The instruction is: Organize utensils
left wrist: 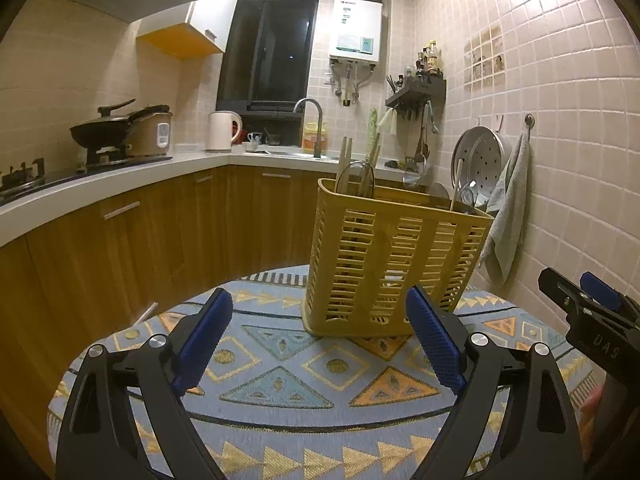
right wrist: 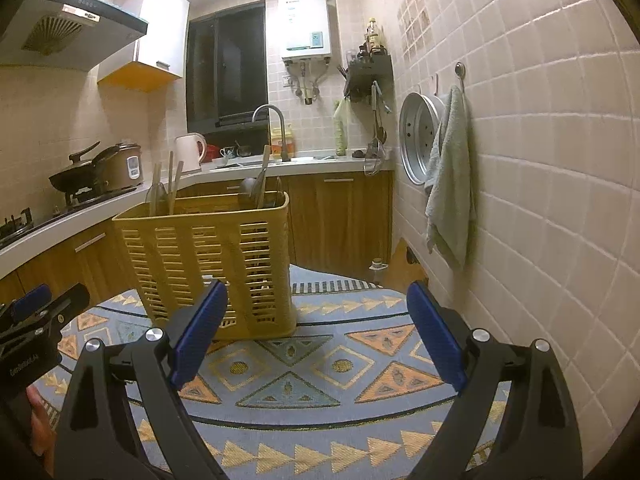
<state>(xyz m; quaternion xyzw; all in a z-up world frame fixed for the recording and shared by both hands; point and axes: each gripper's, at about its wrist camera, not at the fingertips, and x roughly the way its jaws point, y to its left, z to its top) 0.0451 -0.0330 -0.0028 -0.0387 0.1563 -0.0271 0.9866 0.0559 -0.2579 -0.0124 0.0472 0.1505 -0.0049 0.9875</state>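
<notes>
A yellow slatted utensil basket [left wrist: 394,260] stands upright on a round table with a patterned blue cloth [left wrist: 280,380]. Wooden chopsticks [left wrist: 345,156], spoons and ladles [left wrist: 460,188] stick out of its top. My left gripper [left wrist: 320,320] is open and empty, just in front of the basket. My right gripper [right wrist: 318,316] is open and empty too, with the basket [right wrist: 208,256] ahead and to its left and the utensils [right wrist: 172,184] above the rim. The right gripper also shows at the right edge of the left wrist view [left wrist: 588,300].
A tiled wall [right wrist: 540,200] runs close along the table's right side, with a hanging green towel [right wrist: 450,176] and a metal steamer tray [right wrist: 418,136]. A counter with stove, pan [left wrist: 104,128], rice cooker, kettle [left wrist: 222,130] and sink lies beyond the table.
</notes>
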